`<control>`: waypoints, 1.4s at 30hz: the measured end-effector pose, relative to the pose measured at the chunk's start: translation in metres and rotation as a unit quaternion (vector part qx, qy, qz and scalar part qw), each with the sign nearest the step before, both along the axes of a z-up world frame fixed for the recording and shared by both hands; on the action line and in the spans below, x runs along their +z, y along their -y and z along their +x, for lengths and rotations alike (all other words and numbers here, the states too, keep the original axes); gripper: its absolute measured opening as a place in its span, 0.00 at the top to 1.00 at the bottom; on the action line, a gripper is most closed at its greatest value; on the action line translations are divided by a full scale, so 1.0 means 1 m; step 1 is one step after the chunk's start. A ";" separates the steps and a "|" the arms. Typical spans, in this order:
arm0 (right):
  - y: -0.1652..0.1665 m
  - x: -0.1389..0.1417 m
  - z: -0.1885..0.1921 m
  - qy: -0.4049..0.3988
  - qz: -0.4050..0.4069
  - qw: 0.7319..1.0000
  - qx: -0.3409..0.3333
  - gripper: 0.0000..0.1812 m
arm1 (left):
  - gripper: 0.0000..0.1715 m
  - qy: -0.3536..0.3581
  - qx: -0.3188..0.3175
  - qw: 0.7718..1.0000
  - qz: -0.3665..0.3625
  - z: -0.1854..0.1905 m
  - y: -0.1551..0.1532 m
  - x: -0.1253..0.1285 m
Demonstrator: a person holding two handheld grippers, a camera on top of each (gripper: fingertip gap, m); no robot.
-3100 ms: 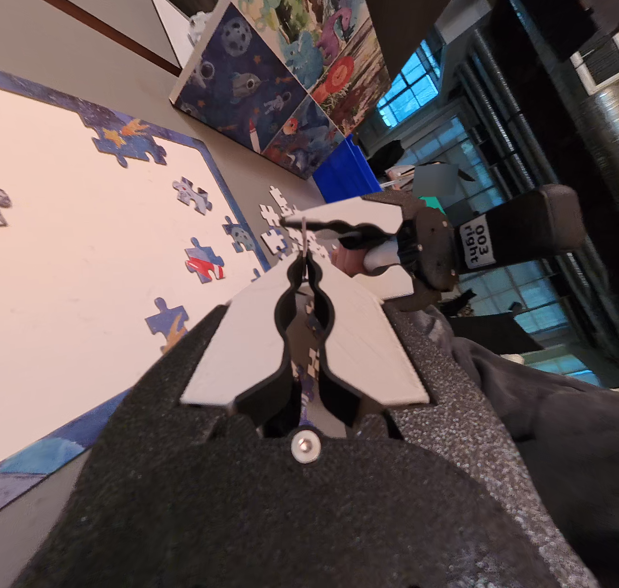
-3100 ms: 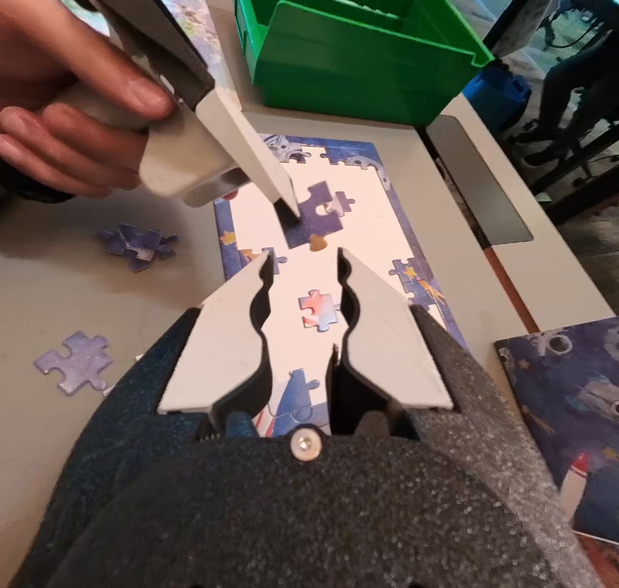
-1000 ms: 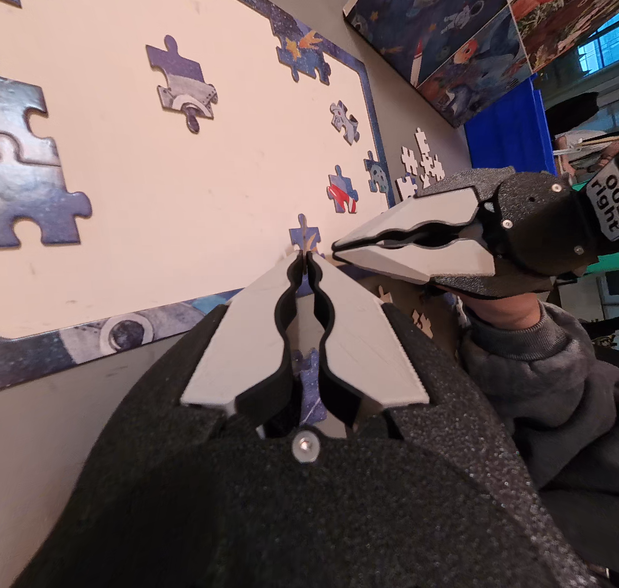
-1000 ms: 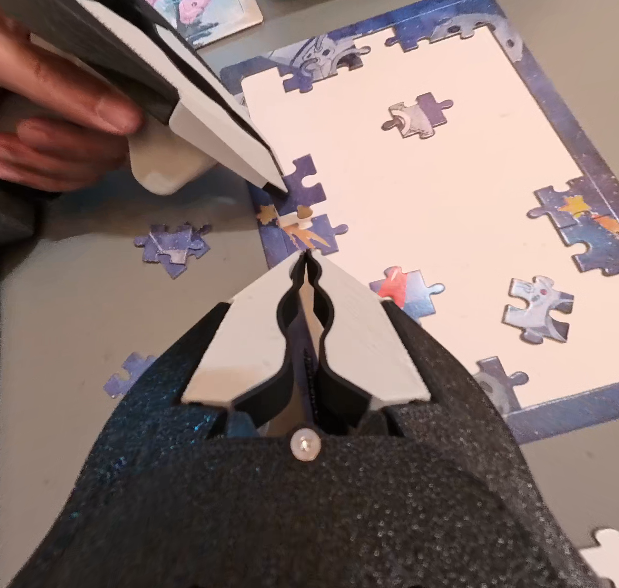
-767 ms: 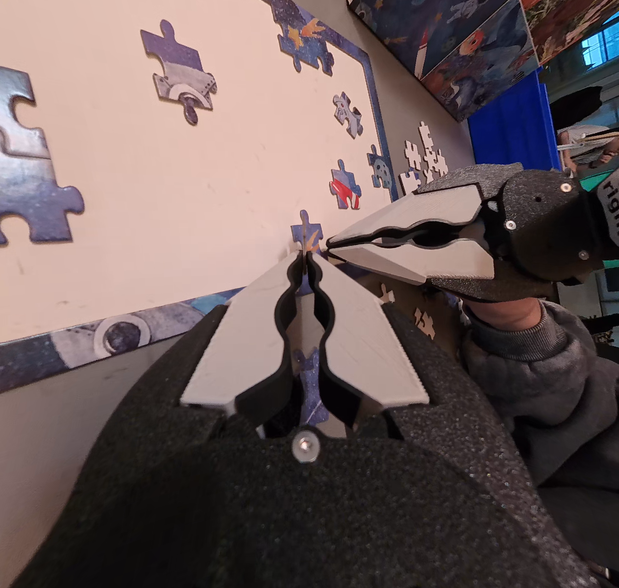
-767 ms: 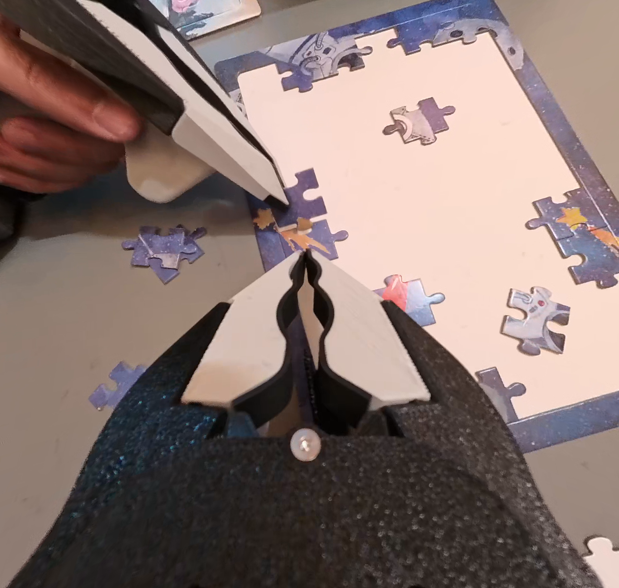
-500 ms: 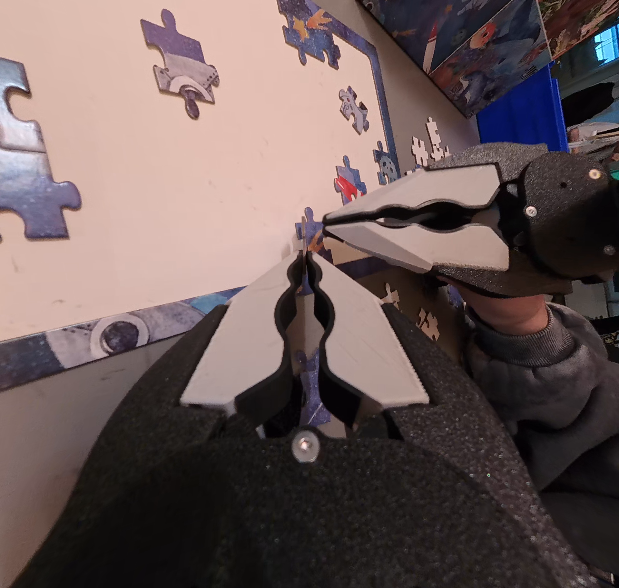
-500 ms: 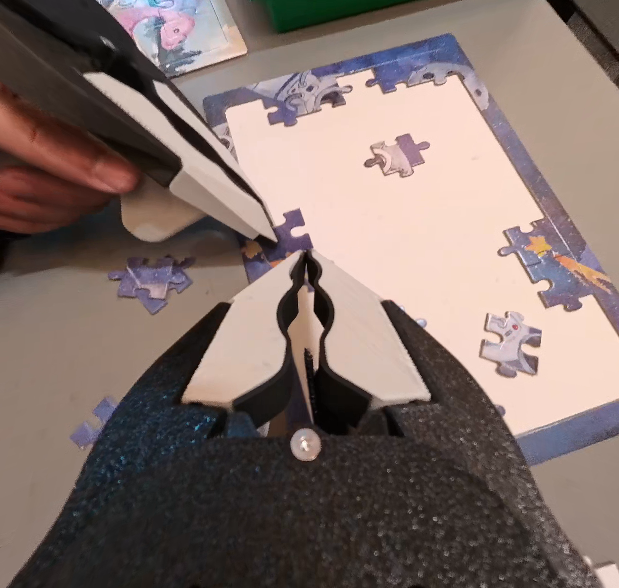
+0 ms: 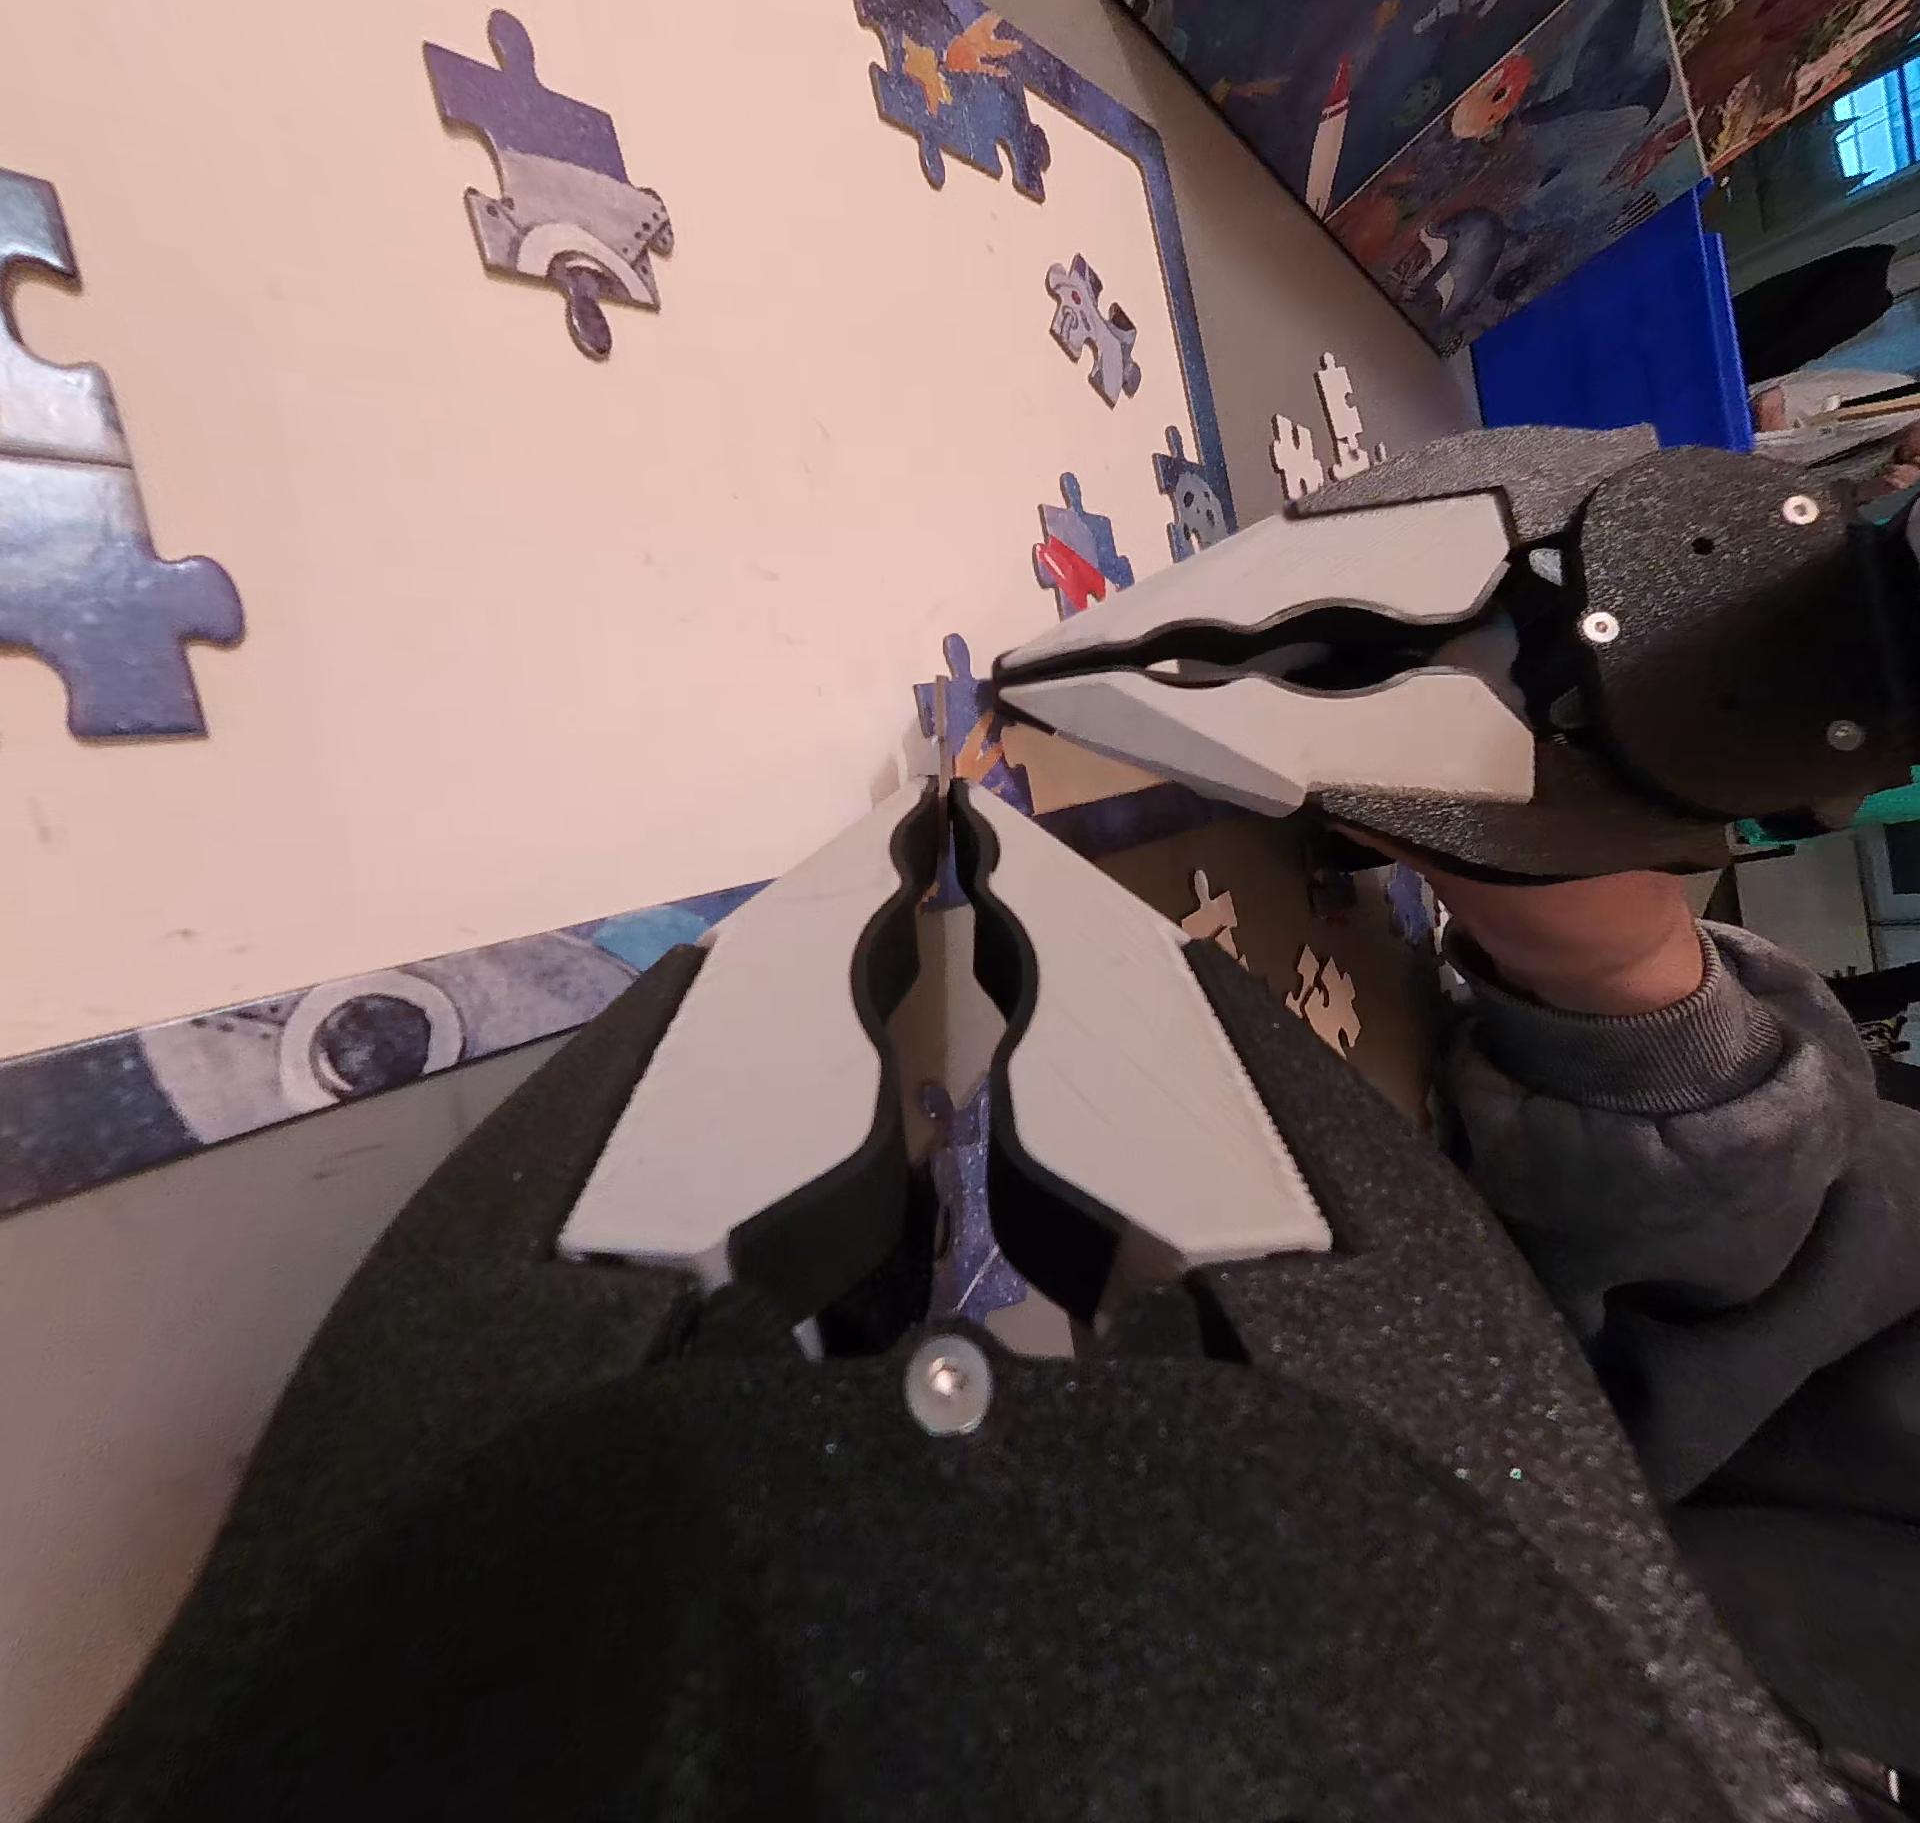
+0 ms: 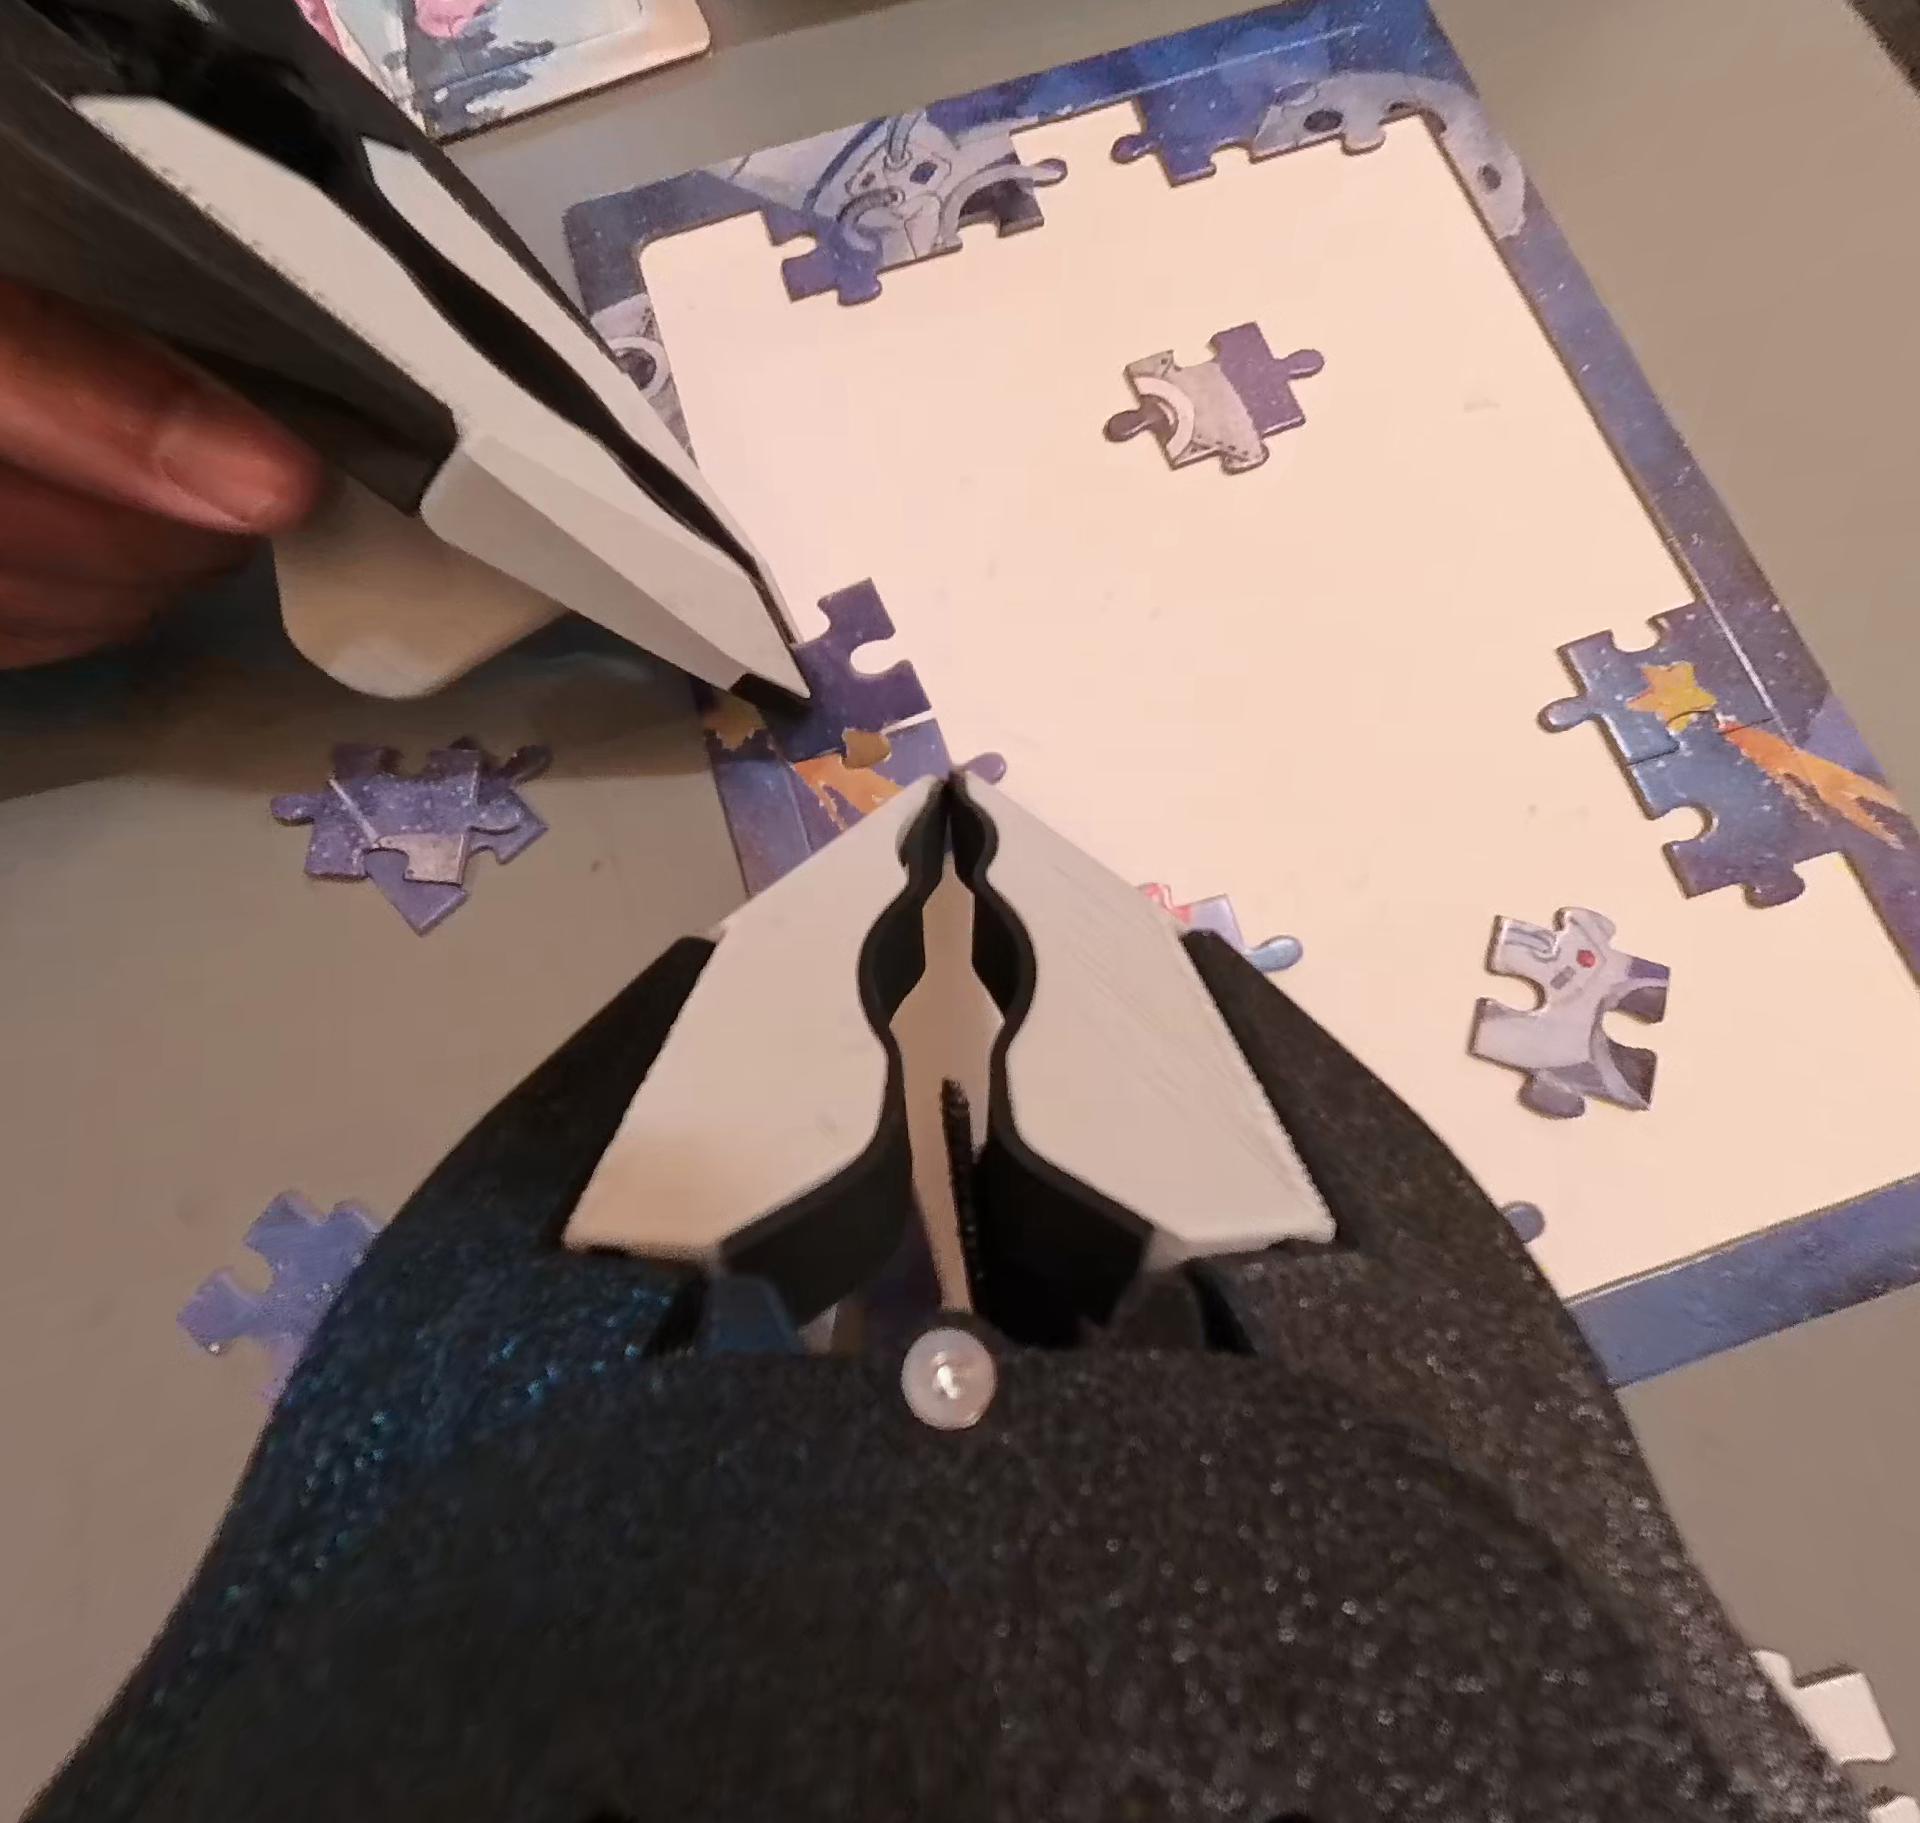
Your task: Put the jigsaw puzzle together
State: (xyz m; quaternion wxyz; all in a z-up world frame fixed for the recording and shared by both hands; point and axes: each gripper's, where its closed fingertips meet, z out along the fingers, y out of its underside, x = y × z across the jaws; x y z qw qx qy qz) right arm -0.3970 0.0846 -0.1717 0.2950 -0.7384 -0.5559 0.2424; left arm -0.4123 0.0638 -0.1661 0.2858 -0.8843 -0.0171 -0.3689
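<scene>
Left tool (image 10: 774, 677): jaws pressed together, tip bearing down on a dark blue piece (image 10: 862, 667) at the 9 o'clock edge of the puzzle tray (image 10: 1455, 38). In its own wrist view a thin sliver is showing between the tips; whether it is gripping that piece or only pushing it flat, I cannot tell.

Right tool (image 10: 951, 784): jaws closed, nothing visibly held, tip hovering just beside the comet piece (image 10: 883, 776) that is sitting directly below the blue one. The two pieces are touching and appear to be interlocking along the tray's inner border.

Moving outward across the cream tray floor: a grey-and-purple piece (image 10: 1210, 407) is lying loose toward 12 o'clock, a pale robot piece (image 10: 1564, 1030) toward 4 o'clock, a red-and-blue piece (image 9: 1075, 563) partly hidden behind the right tool. Small joined groups are sitting at the top edge (image 10: 914, 184) and at 3 o'clock (image 10: 1714, 745).

Off the tray, on the grey tabletop (image 10: 208, 994), a small heap of purple pieces (image 10: 416, 817) is waiting at 9 o'clock, another single (image 10: 270, 1274) at 8 o'clock.

Judgement: early stage. Only a few border pieces are seated; most of the interior is bare, and loose pieces are needing sorting and placing.
</scene>
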 end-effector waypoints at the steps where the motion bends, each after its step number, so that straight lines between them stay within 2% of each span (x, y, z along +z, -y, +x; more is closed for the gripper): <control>1: 0.001 -0.002 0.001 0.006 -0.003 1.000 0.002 1.00 | 1.00 0.001 0.000 1.000 0.000 0.000 0.000 0.000; 10: 0.001 -0.003 0.002 0.002 -0.015 1.000 0.004 1.00 | 0.99 0.042 0.001 0.999 0.034 -0.001 -0.003 0.021; 14: -0.008 0.025 0.009 -0.063 -0.041 0.997 -0.009 1.00 | 0.99 0.057 -0.045 0.996 0.055 0.014 0.004 0.032; 16: -0.008 0.043 0.016 -0.109 -0.071 0.991 0.001 0.92 | 1.00 0.048 -0.077 0.994 0.060 0.024 0.010 0.032; 18: 0.005 0.052 0.022 -0.138 -0.108 0.984 0.043 0.77 | 0.99 0.049 -0.113 0.990 0.064 0.036 0.018 0.034; 19: 0.015 0.051 0.025 -0.140 -0.130 0.979 0.067 0.75 | 0.99 0.049 -0.133 0.988 0.069 0.042 0.023 0.036; 21: 0.031 0.046 0.033 -0.125 -0.160 0.974 0.103 0.84 | 0.99 0.047 -0.170 0.981 0.081 0.053 0.032 0.039; 24: 0.046 0.055 0.035 -0.143 -0.188 0.962 0.138 0.97 | 0.99 0.046 -0.194 0.975 0.094 0.060 0.039 0.043; 28: 0.047 0.062 0.038 -0.157 -0.206 0.956 0.142 0.98 | 0.99 0.083 -0.183 0.974 0.108 0.057 0.036 0.057; 32: 0.051 0.076 0.039 -0.197 -0.247 0.937 0.146 0.99 | 0.99 0.131 -0.178 0.967 0.127 0.056 0.037 0.075; 38: 0.066 0.105 0.043 -0.266 -0.343 0.881 0.185 0.99 | 1.00 0.227 -0.186 0.944 0.151 0.057 0.043 0.107; 40: 0.074 0.106 0.041 -0.267 -0.372 0.866 0.199 1.00 | 1.00 0.239 -0.187 0.940 0.159 0.056 0.044 0.112; 42: 0.083 0.099 0.038 -0.251 -0.387 0.863 0.208 1.00 | 1.00 0.240 -0.181 0.940 0.161 0.055 0.042 0.113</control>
